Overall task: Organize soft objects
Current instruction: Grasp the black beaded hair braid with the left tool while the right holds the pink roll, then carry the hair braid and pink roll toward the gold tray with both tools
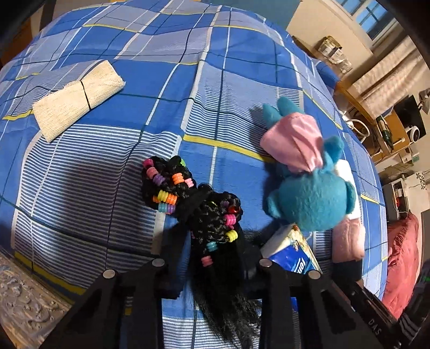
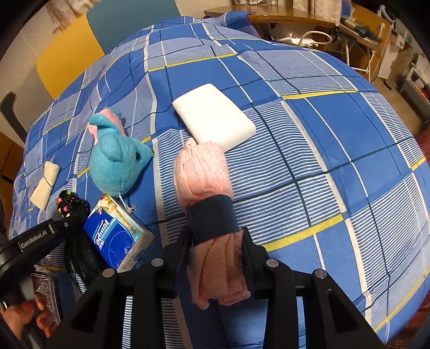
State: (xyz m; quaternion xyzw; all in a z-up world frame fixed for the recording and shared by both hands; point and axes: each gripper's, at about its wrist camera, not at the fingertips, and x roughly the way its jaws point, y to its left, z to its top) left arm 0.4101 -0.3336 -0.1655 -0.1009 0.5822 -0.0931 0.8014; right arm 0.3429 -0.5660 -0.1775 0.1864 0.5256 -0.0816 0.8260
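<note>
The left gripper [image 1: 212, 264] points steeply down at the bed, its jaws drawn in close on a black braided hairpiece [image 1: 204, 212] strung with coloured beads; the loose black strands trail between the fingers toward 6 o'clock, the beaded coils spread toward 11 o'clock; whether the pads truly pinch the hair I cannot tell, as the fingertips are lost against it. The right gripper [image 2: 215, 241] is closed on a rolled pink cloth [image 2: 201, 171] bound by a dark band [image 2: 212, 217]; the roll's near end sits squeezed between the two fingers, its far end reaches to 12 o'clock and touches a white pad [image 2: 215, 115].

In the right wrist view a blue tissue pack [image 2: 115, 236] lies at 9 o'clock of the pink roll, just beside the hairpiece and the other gripper's arm; a hand [image 2: 29, 314] with painted nails grips that tool's handle at 8 o'clock. Beyond the pack, at 11 o'clock, lies a teal plush toy [image 2: 118, 163] with pink ears; in the left wrist view it wears a pink cloth piece and lies at 2 o'clock of the hairpiece, its head touching the tissue pack. Farther off, at 10 o'clock in the left view, a cream folded cloth [image 1: 78, 99] tied with a black thread lies well apart from the rest. All rest on a blue plaid bedsheet [image 1: 242, 53]; a wooden desk [image 2: 282, 13] stands past the bed's far edge.
</note>
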